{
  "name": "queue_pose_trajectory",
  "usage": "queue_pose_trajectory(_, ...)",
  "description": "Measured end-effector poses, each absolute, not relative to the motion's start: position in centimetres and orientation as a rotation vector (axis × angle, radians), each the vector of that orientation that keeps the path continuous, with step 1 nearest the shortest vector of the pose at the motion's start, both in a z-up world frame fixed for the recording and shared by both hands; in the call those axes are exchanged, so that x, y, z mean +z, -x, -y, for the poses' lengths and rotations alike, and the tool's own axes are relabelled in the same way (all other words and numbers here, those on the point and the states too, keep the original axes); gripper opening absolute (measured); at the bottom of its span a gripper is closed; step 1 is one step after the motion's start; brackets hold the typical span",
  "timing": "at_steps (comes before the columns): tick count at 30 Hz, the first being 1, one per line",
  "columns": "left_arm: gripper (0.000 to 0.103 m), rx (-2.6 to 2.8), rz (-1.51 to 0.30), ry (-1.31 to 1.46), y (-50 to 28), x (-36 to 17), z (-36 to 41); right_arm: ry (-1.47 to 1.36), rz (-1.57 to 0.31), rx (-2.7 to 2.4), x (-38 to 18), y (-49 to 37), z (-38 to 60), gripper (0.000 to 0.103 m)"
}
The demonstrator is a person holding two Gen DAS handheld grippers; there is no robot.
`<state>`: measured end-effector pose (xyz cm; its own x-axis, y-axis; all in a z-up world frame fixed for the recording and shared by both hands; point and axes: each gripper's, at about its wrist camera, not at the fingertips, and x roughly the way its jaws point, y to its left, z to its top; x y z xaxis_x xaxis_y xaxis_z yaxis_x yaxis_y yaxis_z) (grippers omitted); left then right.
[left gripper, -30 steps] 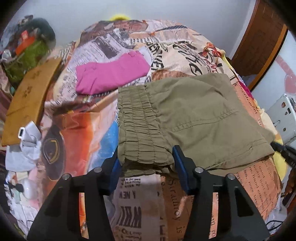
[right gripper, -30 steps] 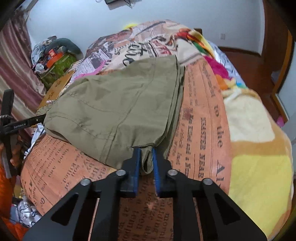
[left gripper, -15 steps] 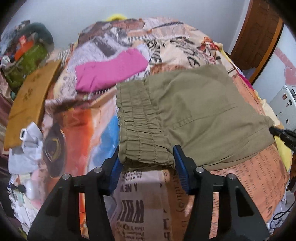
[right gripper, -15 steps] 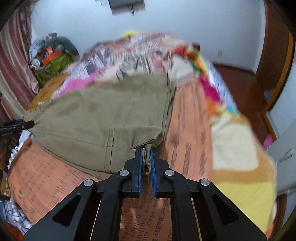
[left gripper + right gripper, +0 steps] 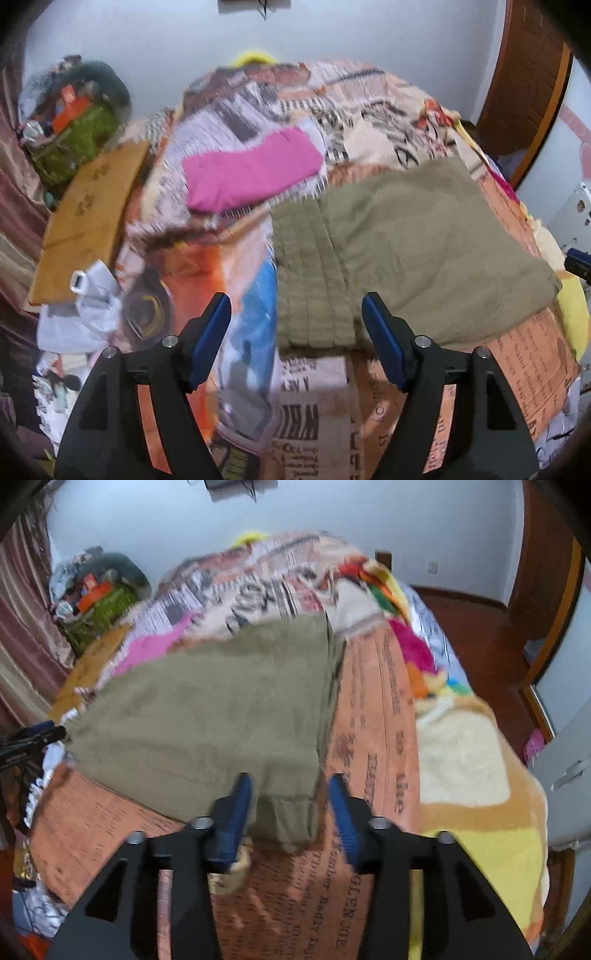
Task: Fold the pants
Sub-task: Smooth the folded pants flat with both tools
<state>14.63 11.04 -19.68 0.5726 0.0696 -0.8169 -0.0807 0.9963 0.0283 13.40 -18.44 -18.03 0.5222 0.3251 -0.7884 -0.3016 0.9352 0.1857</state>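
Olive cloth is what lies between both sets of tongs: the pants (image 5: 417, 251), folded into a flat packet, are laid on the bed (image 5: 314, 413) near its front edge. The left tongs (image 5: 296, 325) are spread wide, having just been opening, and the gathered waistband (image 5: 310, 280) lies between the blue pads untouched. The right tongs (image 5: 286, 805) have likewise just been opening; the hem corner (image 5: 284, 823) sits between them, no longer pinched. A fold appears to have been completed and the cloth let go. If another fold is wanted, fresh holds on the packet's edge are called for, judged from how it lies; otherwise only smoothing remains. A pink garment (image 5: 251, 170) is seen just beyond the pants toward the bed's far edge, touching or nearly so, and would be crowded by a forward fold. A cardboard sheet (image 5: 88, 221) leans at the bed's left edge, well apart.
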Motion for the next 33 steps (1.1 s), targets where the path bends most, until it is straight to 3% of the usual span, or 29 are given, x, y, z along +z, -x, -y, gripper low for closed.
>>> queue_pose_trajectory(5, 0.088, 0.041, -0.908, 0.006, -15.4, -17.8, -9.4, 0.0, -0.89, 0.464, -15.7, -13.5, 15.4, 0.067)
queue_pose_trajectory(7, 0.09, 0.022, -0.906, 0.0, -15.8, -17.6, -8.6, 0.004, -0.882, 0.502, -15.5, -13.7, 14.1, 0.07)
queue_pose_trajectory(19, 0.092, -0.091, -1.011, 0.01, -18.3, -20.7, -4.2, -0.004, -0.977, 0.65, -18.5, -15.4, 7.7, 0.075)
queue_pose_trajectory(23, 0.092, -0.094, -1.046, -0.017, -18.7, -22.2, -3.6, -0.019, -1.074, 0.625, -21.2, -16.6, 7.0, 0.086)
queue_pose_trajectory(25, 0.092, -0.08, -1.066, -0.038, -18.8, -23.1, -3.5, -0.034, -1.136, 0.591, -22.8, -17.1, 7.1, 0.087)
queue_pose_trajectory(29, 0.102, -0.059, -1.055, -0.039, -18.7, -24.1, -4.0, -0.039, -1.127, 0.585, -22.8, -17.1, 7.7, 0.088)
queue_pose_trajectory(33, 0.102, -0.052, -1.054, -0.025, -18.6, -24.2, -4.8, -0.029, -1.121, 0.571, -22.7, -16.6, 8.4, 0.088)
